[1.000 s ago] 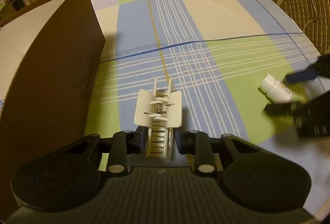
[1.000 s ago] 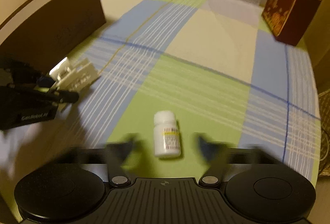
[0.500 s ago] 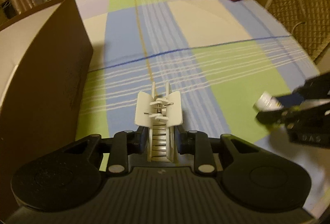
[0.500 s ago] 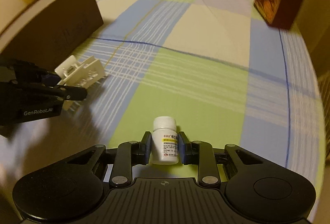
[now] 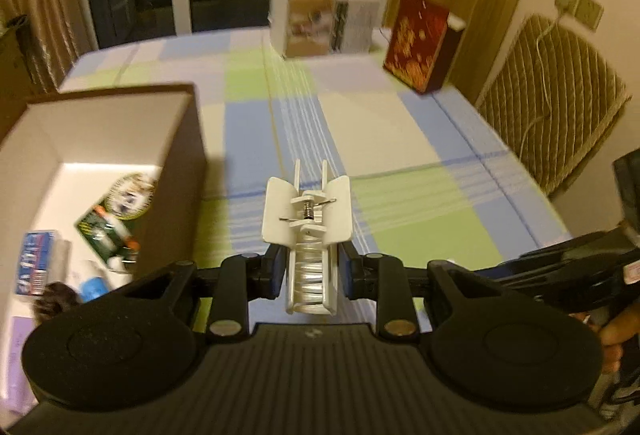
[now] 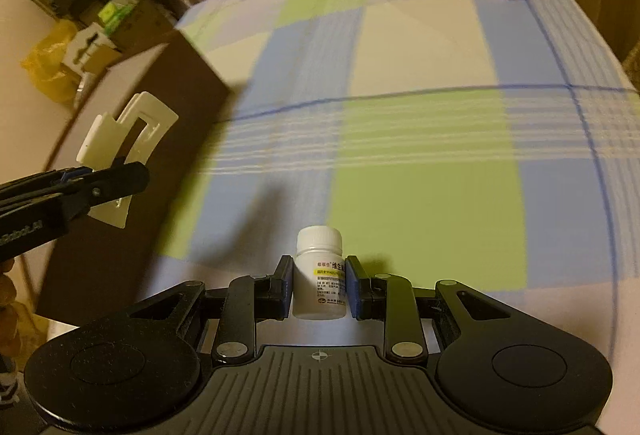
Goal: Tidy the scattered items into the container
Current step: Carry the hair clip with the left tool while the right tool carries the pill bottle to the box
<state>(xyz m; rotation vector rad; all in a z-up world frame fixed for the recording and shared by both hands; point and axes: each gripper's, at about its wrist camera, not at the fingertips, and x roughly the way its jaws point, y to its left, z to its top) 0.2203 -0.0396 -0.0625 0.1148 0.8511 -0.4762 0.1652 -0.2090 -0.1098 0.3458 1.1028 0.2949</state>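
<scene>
Left wrist view: the left gripper has its fingers clamped on a white hair claw clip, held in the air just right of the brown cardboard box, not yet over the opening.
Right wrist view: the right gripper pinches a white pill bottle by its body, cap forward, above the checked tablecloth; the box stands off to its left.
Box contents: a green packet, a blue-and-white carton and other small things already lie inside (some too blurred to name).
Risk, clip: the grip sits on the toothed end only, so the clip's wide wings could catch the box wall if the gripper swings left without clearing the rim, and twist loose.
Risk, bottle: smooth round sides between flat pads; a quick swing could let it pivot or slide out and roll on the cloth.
Risk, crowding: both grippers head for the same opening and are already close, so they could knock together.
Risk, release: letting go early drops either item outside the box.
</scene>
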